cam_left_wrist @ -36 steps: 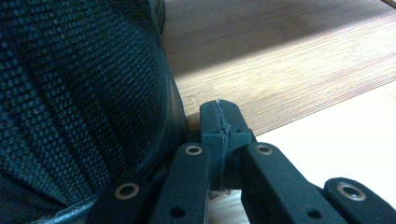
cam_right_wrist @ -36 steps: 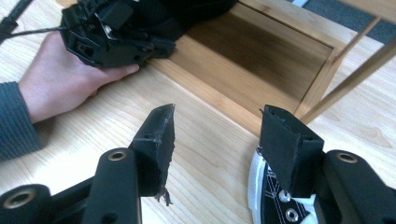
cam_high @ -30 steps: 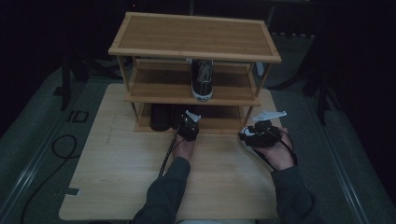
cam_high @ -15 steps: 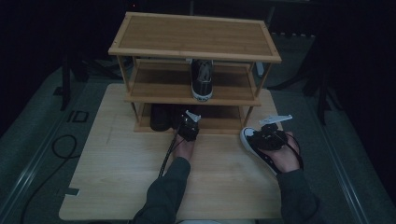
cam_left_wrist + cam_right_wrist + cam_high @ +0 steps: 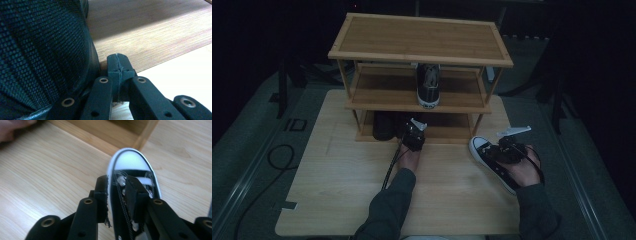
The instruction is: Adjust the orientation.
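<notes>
High view: 1 sneaker (image 5: 429,86) already sits on the rack's (image 5: 422,53) middle shelf; the right gripper (image 5: 507,148), jaws just closing, clasps its mate (image 5: 492,161) beside the rack's right foot; left gripper (image 5: 413,138) shut, empty.

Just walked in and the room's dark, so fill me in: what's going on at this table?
A person is putting shoes onto a bamboo shoe rack. The right gripper has just been closing its jaws around the side wall of a black-and-white sneaker lying on the table beside the rack. The left gripper, jaws shut and empty, rests by a black mesh shoe on the bottom shelf. Another sneaker already stands on the middle shelf.
</notes>
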Available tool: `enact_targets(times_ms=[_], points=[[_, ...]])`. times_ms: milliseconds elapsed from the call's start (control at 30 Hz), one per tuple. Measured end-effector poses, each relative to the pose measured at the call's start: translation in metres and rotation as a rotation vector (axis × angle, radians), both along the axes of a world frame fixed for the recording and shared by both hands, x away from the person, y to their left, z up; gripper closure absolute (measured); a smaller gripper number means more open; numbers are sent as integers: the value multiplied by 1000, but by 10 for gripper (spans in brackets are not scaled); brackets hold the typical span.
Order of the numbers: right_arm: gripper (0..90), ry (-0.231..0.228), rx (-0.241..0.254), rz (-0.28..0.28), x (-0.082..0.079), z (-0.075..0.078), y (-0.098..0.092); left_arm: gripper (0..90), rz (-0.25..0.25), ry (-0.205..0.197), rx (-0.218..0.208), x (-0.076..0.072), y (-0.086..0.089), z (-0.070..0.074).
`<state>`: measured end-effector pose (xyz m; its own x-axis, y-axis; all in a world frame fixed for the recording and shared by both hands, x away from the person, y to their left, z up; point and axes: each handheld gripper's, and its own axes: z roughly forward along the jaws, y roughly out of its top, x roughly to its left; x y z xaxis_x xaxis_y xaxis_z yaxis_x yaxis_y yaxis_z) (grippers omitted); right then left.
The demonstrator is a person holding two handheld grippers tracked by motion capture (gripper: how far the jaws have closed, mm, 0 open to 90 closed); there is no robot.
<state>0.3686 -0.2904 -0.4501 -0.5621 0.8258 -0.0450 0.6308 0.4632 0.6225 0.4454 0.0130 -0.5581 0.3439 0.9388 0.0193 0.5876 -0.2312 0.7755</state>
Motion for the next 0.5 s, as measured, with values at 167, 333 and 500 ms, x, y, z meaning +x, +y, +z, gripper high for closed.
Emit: enact_targets(times_ms=[167, 333, 500], points=[[740, 17, -22, -28, 1, -5, -9, 900, 1, -1, -1, 0, 0, 0], [731, 17, -49, -50, 2, -7, -16, 900, 1, -1, 0, 0, 0, 0], [719, 34, -66, -72, 3, -10, -22, 900, 2, -1, 0, 0, 0, 0]])
